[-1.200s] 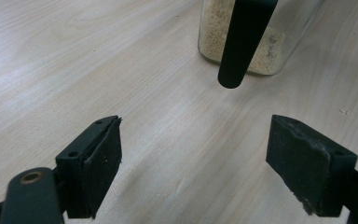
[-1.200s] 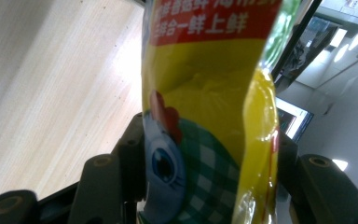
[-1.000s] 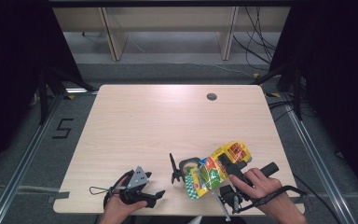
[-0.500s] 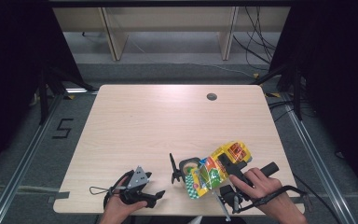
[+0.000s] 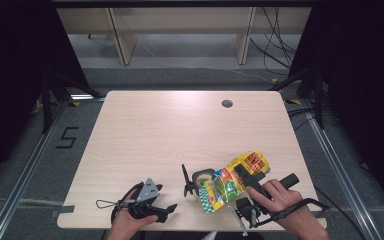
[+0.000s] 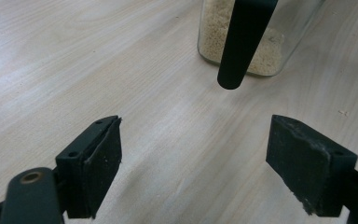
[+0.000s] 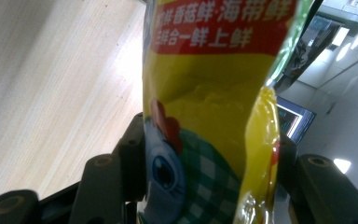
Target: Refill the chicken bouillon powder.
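A yellow snack bag (image 5: pixel 230 184) with red print and a cartoon chicken lies tilted over a glass jar (image 5: pixel 201 177) near the table's front edge. My right gripper (image 5: pixel 244 176) is shut on the bag; in the right gripper view both jaws press its sides (image 7: pixel 209 154) and the bag (image 7: pixel 214 84) rises between them. The jar (image 6: pixel 265 46) holds pale beige granules, and a black rod (image 6: pixel 244 42) hangs in front of it. My left gripper (image 5: pixel 167 212) rests at the front left of the jar, open (image 6: pixel 193 158), with bare tabletop between its pads.
A black pronged piece (image 5: pixel 186 181) stands just left of the jar. The wooden table (image 5: pixel 170 130) has a round cable hole (image 5: pixel 226 103) at the back right. Shelving and cables lie on the floor beyond the table.
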The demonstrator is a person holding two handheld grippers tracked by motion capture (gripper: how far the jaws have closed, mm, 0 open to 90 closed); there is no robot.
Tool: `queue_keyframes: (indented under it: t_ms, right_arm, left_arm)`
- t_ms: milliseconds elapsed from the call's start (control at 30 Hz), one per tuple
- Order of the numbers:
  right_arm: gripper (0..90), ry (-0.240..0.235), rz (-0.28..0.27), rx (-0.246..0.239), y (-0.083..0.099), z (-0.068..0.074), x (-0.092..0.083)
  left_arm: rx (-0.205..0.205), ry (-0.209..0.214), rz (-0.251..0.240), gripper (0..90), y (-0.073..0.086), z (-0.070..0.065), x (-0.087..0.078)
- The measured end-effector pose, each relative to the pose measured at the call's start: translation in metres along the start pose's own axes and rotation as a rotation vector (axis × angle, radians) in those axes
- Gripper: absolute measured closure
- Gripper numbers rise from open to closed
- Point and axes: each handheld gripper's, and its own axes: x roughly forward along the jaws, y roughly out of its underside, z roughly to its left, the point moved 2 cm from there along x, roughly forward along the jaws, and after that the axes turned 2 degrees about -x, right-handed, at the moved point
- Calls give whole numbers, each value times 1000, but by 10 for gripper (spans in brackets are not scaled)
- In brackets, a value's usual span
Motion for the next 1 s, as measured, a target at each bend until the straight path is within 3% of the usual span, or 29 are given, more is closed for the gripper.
queue_keyframes:
  t_ms: [100,133,367,467,500,667,767,800,833,933,1000]
  right_arm:
    - [484,0,-4,-10,0,-1,0]
    - [484,11,-30,-58,-1,-4,2]
    - [484,2,-27,-66,0,-5,1]
    - [485,5,-27,-65,0,-4,1]
    - [485,6,-27,-66,0,-5,1]
    - [485,17,-38,-80,0,-7,1]
    - [486,14,-28,-55,1,-6,0]
    - [486,9,-25,-38,1,-5,0]
    - [486,14,-30,-63,1,-7,0]
    - [486,10,-27,-68,1,-7,-1]
    - [486,11,-25,-61,1,-7,-1]
  left_arm:
    - [-10,8,-11,176,0,-1,0]
    - [-10,7,-10,176,0,-1,0]
    - [0,0,-1,176,0,0,0]
    - [-31,10,-18,175,0,-3,1]
    - [-7,2,-3,176,0,0,0]
    - [-3,5,-8,175,0,0,0]
    - [1,-1,1,176,0,0,0]
    - [-26,8,-19,176,0,-2,1]
    - [-28,10,-17,176,0,-2,1]
    - [1,-1,0,175,0,0,0]
    - [-24,10,-18,176,0,-2,1]
